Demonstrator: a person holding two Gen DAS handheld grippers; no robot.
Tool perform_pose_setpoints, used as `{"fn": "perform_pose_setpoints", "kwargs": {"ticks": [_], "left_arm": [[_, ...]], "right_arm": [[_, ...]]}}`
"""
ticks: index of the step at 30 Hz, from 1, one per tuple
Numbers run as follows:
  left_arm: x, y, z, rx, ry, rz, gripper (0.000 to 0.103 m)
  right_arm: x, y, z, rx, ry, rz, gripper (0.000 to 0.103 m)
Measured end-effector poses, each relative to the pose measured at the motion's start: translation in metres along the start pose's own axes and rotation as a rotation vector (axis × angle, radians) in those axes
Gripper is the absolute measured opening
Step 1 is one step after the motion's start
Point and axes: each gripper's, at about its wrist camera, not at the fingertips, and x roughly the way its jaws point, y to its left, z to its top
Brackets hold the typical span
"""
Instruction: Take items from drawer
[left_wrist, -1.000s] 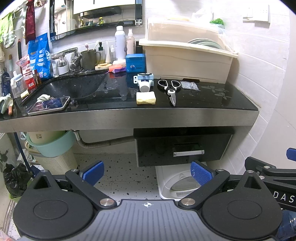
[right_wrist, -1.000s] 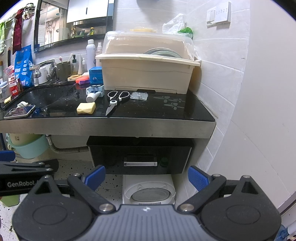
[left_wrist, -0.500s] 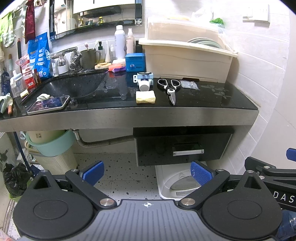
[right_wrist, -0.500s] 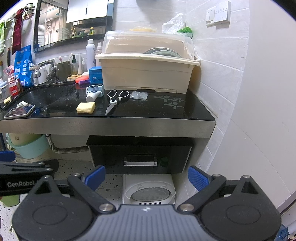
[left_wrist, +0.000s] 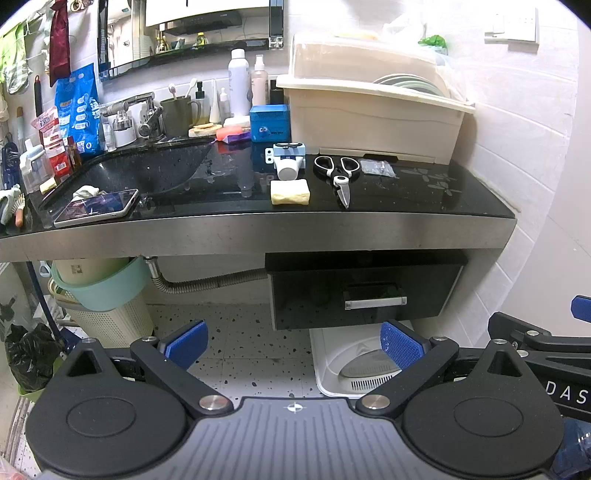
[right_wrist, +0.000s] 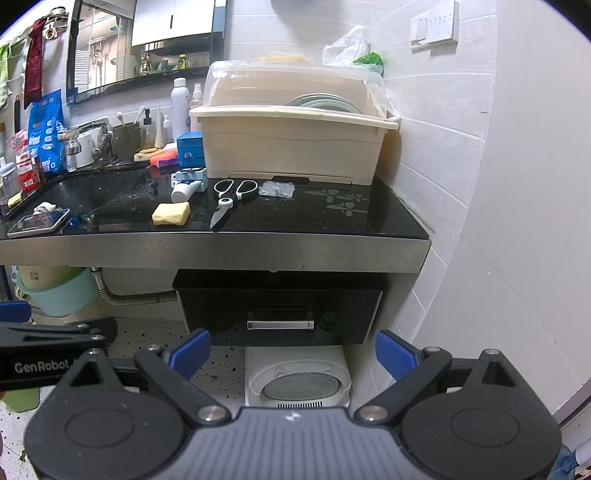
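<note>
A black drawer (left_wrist: 364, 290) with a silver bar handle (left_wrist: 375, 302) hangs shut under the stone counter; it also shows in the right wrist view (right_wrist: 280, 314), handle (right_wrist: 280, 325). My left gripper (left_wrist: 293, 341) is open and empty, well back from the drawer and below it. My right gripper (right_wrist: 293, 350) is open and empty, also back from the drawer. On the counter lie scissors (left_wrist: 338, 173), a yellow soap bar (left_wrist: 290, 192), a white tube (left_wrist: 288, 168) and a small clear bag (left_wrist: 376, 168). The drawer's inside is hidden.
A beige dish rack (left_wrist: 369, 118) stands at the counter's back right. A phone (left_wrist: 98, 206) lies by the sink (left_wrist: 147, 173). A white appliance (right_wrist: 297, 382) sits on the floor under the drawer. Basins and a basket (left_wrist: 99, 295) are lower left. A tiled wall (right_wrist: 461, 184) is to the right.
</note>
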Motion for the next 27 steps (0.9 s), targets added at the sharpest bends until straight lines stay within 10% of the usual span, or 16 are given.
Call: {"fn": "perform_pose_setpoints", "kwargs": {"ticks": [27], "left_arm": [[0.006, 0.004, 0.001, -0.002, 0.002, 0.0, 0.101]], "right_arm": [[0.012, -0.001, -0.003, 0.004, -0.026, -0.003, 0.097]]}}
